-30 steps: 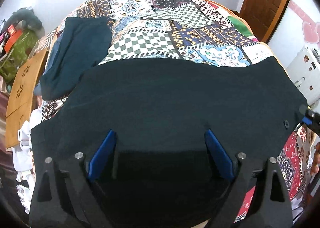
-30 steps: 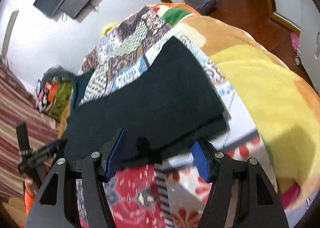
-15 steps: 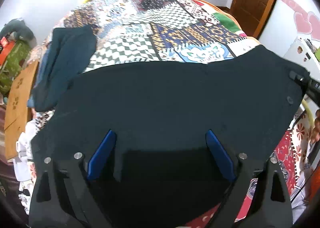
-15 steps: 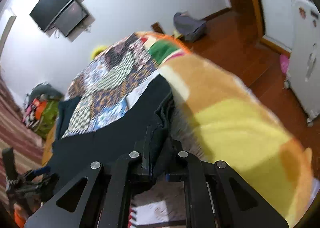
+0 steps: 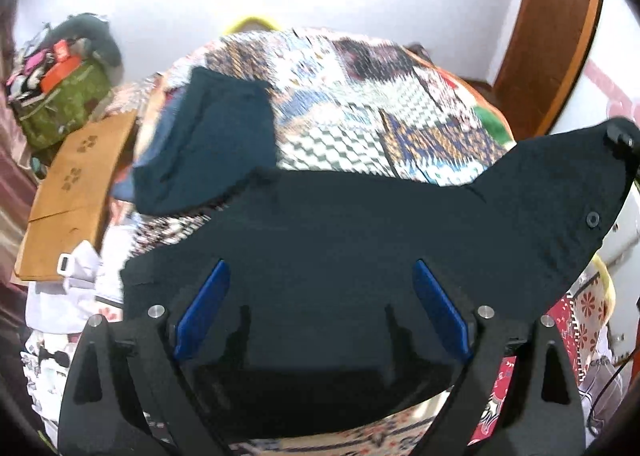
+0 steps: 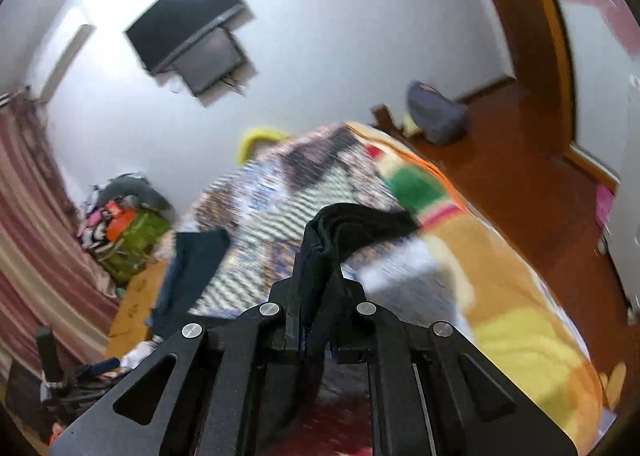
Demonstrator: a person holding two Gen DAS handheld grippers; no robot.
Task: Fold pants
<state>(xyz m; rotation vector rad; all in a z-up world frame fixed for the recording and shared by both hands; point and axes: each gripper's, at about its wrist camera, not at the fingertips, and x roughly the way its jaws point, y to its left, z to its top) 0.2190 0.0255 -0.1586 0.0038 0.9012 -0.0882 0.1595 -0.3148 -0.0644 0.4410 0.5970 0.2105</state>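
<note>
Pants: soft black woven-cloth pants (image 5: 360, 240), corner raised off patchwork quilt (image 5: 360, 95)
Right gripper (image 6: 316, 296): fingers clamped on bunched black fabric
Left gripper (image 5: 320, 312): blue-padded fingers spread wide

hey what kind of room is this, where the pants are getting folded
Most likely a bedroom: a bed with a patchwork quilt, where the black pants lie, a wall-mounted TV, and a wooden door frame.

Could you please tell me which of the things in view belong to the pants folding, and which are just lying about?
Part of the job:
- black fabric pants
- right gripper, shut on them
- left gripper, open

Lying about:
- folded dark teal garment
- green bag
- wall-mounted television
</note>
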